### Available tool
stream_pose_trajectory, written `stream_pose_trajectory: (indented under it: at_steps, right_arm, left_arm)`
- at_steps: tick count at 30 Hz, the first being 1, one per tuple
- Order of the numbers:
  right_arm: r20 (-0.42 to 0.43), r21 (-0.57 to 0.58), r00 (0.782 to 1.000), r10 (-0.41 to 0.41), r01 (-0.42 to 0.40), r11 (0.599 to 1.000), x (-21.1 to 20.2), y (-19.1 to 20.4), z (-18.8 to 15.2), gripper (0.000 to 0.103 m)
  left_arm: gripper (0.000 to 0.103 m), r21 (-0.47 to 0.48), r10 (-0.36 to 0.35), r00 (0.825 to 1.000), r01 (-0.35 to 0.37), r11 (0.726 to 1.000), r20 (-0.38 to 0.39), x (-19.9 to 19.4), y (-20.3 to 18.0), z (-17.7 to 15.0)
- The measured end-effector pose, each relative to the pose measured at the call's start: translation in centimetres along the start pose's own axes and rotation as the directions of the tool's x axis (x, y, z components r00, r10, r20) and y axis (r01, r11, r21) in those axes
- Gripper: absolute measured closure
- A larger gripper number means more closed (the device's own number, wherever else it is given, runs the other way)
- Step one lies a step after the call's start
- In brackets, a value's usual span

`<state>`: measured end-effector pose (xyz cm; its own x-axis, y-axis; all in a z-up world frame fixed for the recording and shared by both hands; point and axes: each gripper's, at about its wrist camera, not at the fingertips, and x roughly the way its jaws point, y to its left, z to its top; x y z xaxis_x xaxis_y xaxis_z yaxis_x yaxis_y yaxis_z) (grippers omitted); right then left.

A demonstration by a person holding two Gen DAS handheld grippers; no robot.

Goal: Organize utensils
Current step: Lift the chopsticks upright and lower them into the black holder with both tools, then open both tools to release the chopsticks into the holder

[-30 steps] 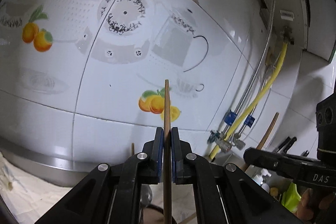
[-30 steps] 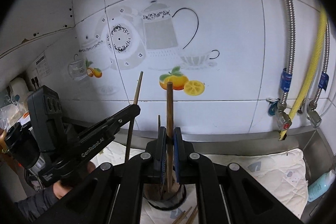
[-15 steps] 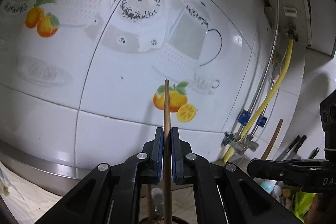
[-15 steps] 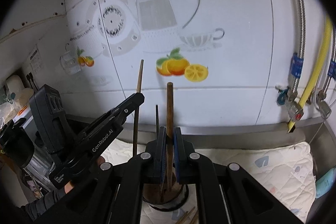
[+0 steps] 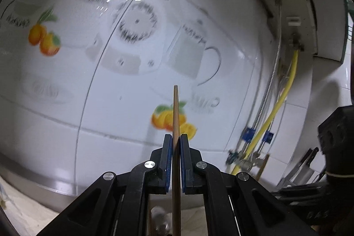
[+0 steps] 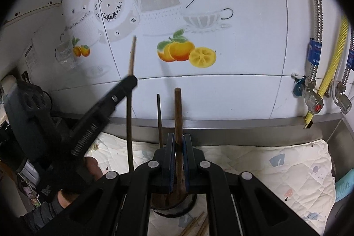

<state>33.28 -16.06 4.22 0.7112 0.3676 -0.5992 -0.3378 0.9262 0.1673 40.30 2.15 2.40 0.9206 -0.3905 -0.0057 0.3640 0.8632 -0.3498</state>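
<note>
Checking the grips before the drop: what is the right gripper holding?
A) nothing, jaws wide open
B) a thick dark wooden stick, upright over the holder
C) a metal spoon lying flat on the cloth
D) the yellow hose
B: the right gripper is shut on a dark stick standing upright above the round holder.

The tiled wall point(image 6: 221, 92) stands close behind the utensil holder point(image 6: 188, 202), with hoses and valves point(image 6: 314, 101) (far right) crowding that corner. The quilted mat point(image 6: 276, 165) right of the holder lies open.
</note>
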Motion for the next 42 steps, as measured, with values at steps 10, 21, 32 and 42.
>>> stream_pose_trajectory:
  at_steps: [10,21,32,42]
  right_arm:
    - [-0.004,0.001,1.000,0.015,-0.015,1.000,0.5,-0.3,-0.3,0.094]
    - [-0.040,0.031,0.999,-0.002,0.003,1.000,1.7,-0.9,-0.7,0.094]
    - [-0.046,0.034,0.999,-0.027,0.029,0.999,1.2,-1.4,-0.9,0.078]
    - [-0.005,0.031,0.999,-0.040,0.041,0.999,-1.5,-2.4,-0.7,0.055]
  left_arm:
    - [0.097,0.003,-0.035,0.999,0.035,0.999,0.004,0.7,0.5,-2.3]
    - [0.097,0.017,0.033,0.994,-0.032,0.999,-0.104,0.1,1.3,-3.4]
    - [0.086,0.028,0.078,0.975,-0.073,0.997,-0.209,0.4,1.6,-3.3]
    - [0.050,0.023,0.148,0.955,-0.147,0.989,-0.258,-0.8,1.2,-1.4]
